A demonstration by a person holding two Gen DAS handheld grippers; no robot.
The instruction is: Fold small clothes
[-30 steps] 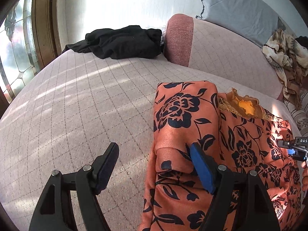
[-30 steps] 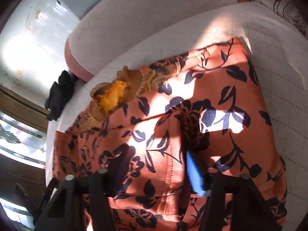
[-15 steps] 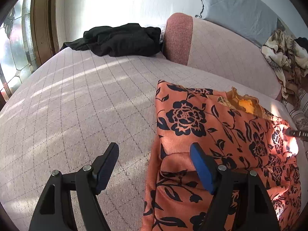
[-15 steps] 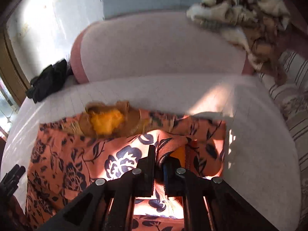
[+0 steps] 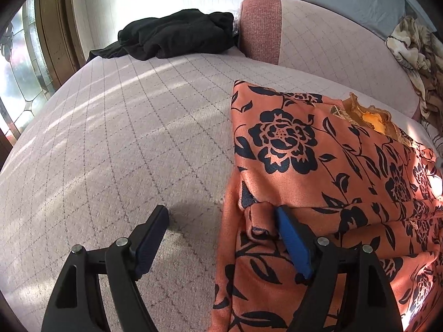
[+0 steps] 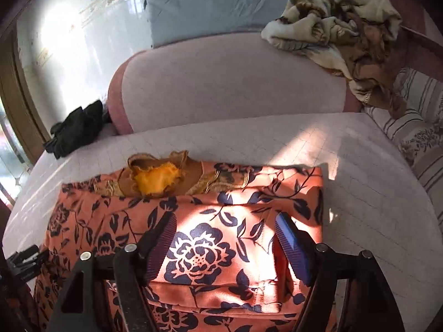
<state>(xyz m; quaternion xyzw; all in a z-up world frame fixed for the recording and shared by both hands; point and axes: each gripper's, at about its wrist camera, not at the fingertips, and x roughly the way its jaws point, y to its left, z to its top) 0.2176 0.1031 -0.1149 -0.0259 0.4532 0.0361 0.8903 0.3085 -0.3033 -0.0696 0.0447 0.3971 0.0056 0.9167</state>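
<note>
**Garment on bed, both jaws wide**

I see the orange floral garment (image 6: 199, 249) lying folded on the quilted bed (image 5: 124, 138). My left gripper (image 5: 221, 238) straddles its edge, jaws opening. My right gripper (image 6: 224, 243) hovers above, jaws opening, gripping nothing.

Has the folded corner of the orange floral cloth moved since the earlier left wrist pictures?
Yes. The orange floral cloth corner has dropped flat onto the quilted pink bed cover, away from the pink bolster.
</note>
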